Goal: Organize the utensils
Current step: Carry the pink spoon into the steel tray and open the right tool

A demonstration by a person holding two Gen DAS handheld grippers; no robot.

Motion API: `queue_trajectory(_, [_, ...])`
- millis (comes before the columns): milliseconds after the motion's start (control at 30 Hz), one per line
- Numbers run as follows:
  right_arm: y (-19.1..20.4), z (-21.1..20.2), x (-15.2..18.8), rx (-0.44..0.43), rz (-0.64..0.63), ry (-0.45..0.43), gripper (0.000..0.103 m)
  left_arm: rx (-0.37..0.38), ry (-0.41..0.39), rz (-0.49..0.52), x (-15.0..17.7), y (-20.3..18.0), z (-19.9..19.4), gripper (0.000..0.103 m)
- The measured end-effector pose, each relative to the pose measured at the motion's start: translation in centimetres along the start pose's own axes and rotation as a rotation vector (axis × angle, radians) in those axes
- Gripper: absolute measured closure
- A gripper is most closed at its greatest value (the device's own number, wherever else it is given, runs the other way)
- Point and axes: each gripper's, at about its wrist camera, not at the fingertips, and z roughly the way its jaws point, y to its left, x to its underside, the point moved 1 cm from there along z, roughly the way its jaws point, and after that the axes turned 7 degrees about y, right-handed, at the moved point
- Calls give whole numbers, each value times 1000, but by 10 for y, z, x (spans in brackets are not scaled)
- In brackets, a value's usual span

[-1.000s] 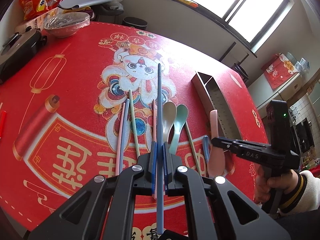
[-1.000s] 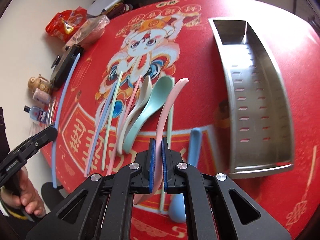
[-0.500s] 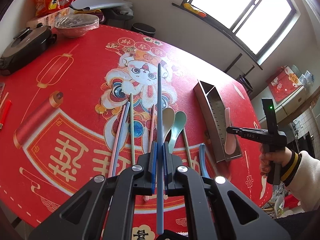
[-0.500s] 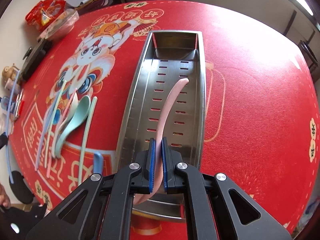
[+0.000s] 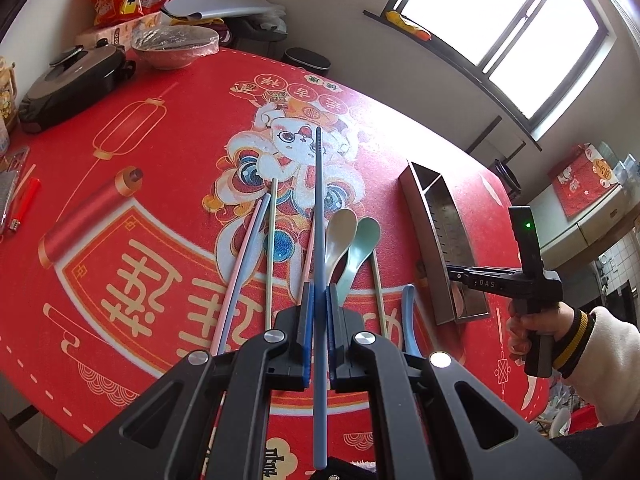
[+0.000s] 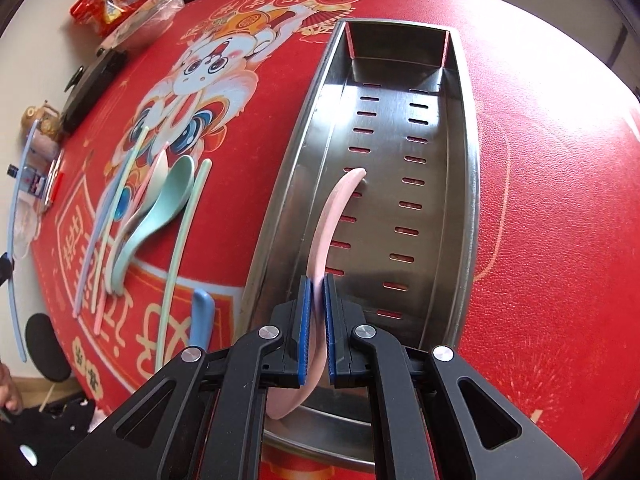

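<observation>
Right gripper (image 6: 316,320) clamped narrow on a pale pink plastic spoon (image 6: 334,216), handle reaching ahead of the jaws into the long perforated stainless-steel tray (image 6: 468,208), bowl tucked behind the pads; angled steeply down, apparently to lay it flat inside

Left gripper (image 5: 318,320) pinched tight on a long blue chopstick (image 5: 319,200) jutting straight forward, likely queued for the tray next; beige spoon (image 5: 340,232), mint-green spoon (image 5: 362,240) and remaining chopsticks lying just beyond those jaws

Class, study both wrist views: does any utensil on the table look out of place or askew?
Mostly no. The blue spoon lies alone near the metal tray, apart from the fanned chopsticks and spoons. The pink spoon sits tilted over the tray only because the right gripper holds it.
</observation>
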Motion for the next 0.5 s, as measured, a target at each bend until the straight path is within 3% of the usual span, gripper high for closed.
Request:
queue_trajectory(167, [-2,-12,2,59,-9,-31,95,-12,-4,13,0,-8,-1,97])
queue_trajectory(367, [-9,-46,11,63,35,-142,92,-6,14,50,-8,-21,5,97])
queue_trajectory(400, [-12,-52,14,58,56,-163,88,1,19,57,-11,-24,6,97])
queue_trajectory(433, [-14,-59,17,52,76,-187,72,9,25,65,-13,-29,9,97])
queue_trajectory(467, [-17,-66,22,45,98,-216,49,19,33,70,-16,-34,11,97])
queue_trajectory(500, [-18,-72,27,40,117,-248,47,34,41,73,-19,-39,14,97])
